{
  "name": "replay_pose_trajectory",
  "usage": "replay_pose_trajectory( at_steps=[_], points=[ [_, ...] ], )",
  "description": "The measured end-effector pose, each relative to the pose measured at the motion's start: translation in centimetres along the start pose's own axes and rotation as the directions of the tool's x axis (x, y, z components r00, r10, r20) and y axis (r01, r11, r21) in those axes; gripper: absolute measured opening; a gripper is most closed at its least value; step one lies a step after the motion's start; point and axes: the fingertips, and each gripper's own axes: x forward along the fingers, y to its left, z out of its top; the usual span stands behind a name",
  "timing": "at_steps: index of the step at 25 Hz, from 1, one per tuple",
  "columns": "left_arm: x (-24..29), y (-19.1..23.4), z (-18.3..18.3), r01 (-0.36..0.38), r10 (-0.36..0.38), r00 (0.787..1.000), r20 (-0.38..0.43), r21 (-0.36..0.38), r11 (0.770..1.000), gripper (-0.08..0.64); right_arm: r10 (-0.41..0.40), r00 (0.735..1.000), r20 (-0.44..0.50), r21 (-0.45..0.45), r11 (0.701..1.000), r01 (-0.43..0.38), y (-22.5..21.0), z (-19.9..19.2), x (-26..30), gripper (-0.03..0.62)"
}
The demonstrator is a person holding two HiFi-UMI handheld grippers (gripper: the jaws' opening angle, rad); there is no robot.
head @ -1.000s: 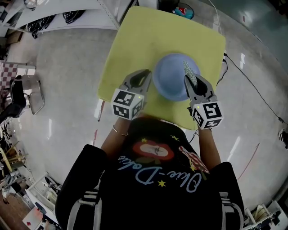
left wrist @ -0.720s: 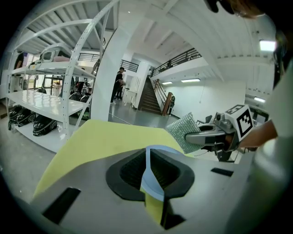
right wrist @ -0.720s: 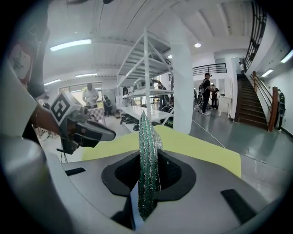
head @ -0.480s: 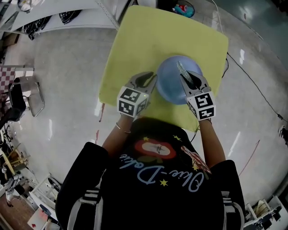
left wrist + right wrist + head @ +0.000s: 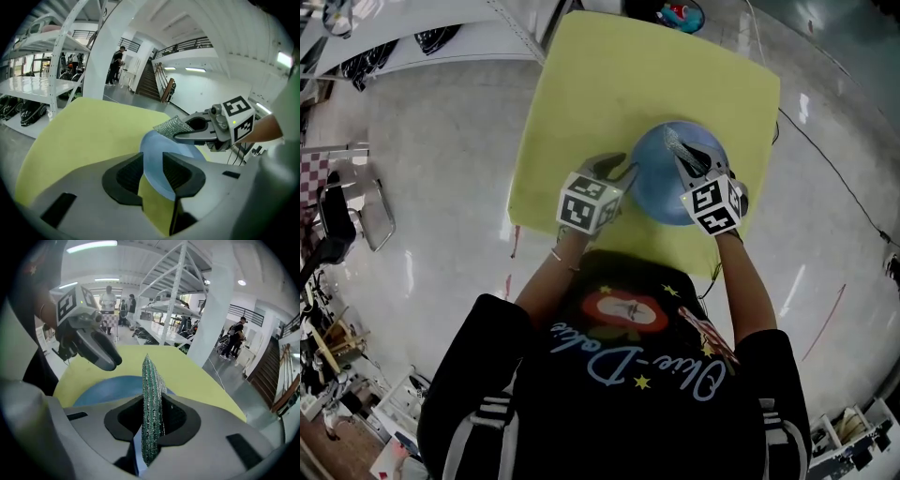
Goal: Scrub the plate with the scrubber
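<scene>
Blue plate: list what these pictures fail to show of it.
Head view: the round blue plate's side rims, under the left gripper and right gripper.
Left gripper view: its near edge, behind fingers that have just been opening around it.
Right gripper view: whether the green mesh scrubber touches it; the gripper's body blocks that.

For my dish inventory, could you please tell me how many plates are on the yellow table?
1. The blue plate lies on the yellow table, toward its near right corner. The person's body hides some of the near edge, so another may be hidden there.
</scene>
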Motion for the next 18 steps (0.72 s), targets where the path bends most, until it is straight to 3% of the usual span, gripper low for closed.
replay_pose_trajectory(
  at_steps=[4,9,14,15,18],
  points=[
    [1.3,0.8,-1.2,0.005,-0.006,0.998,-0.055,-0.015,1.000,0.137,-0.005,0.997,-0.082,-0.114,0.993,-0.004,-0.1,-1.1,1.6,0.058],
    [2.5,1.0,-2.3,0.014,-0.018,0.995,-0.096,-0.035,0.999,0.137,-0.004,0.988,-0.154,-0.160,0.987,-0.021,0.1,-2.8,3.1,0.058],
    [3.5,1.3,-3.4,0.010,-0.019,0.989,-0.144,-0.064,0.998,0.128,0.029,0.983,-0.181,-0.100,0.994,-0.048,0.3,-3.4,3.9,0.058],
    [3.6,1.4,-3.6,0.007,-0.018,0.988,-0.151,-0.070,0.998,0.082,0.040,0.983,-0.182,-0.074,0.996,-0.054,0.3,-3.4,4.0,0.058],
    [3.6,1.7,-4.0,0.002,-0.018,0.986,-0.164,-0.094,0.996,0.064,0.075,0.978,-0.194,-0.046,0.995,-0.085,0.8,-3.4,4.3,0.058]
  ],
)
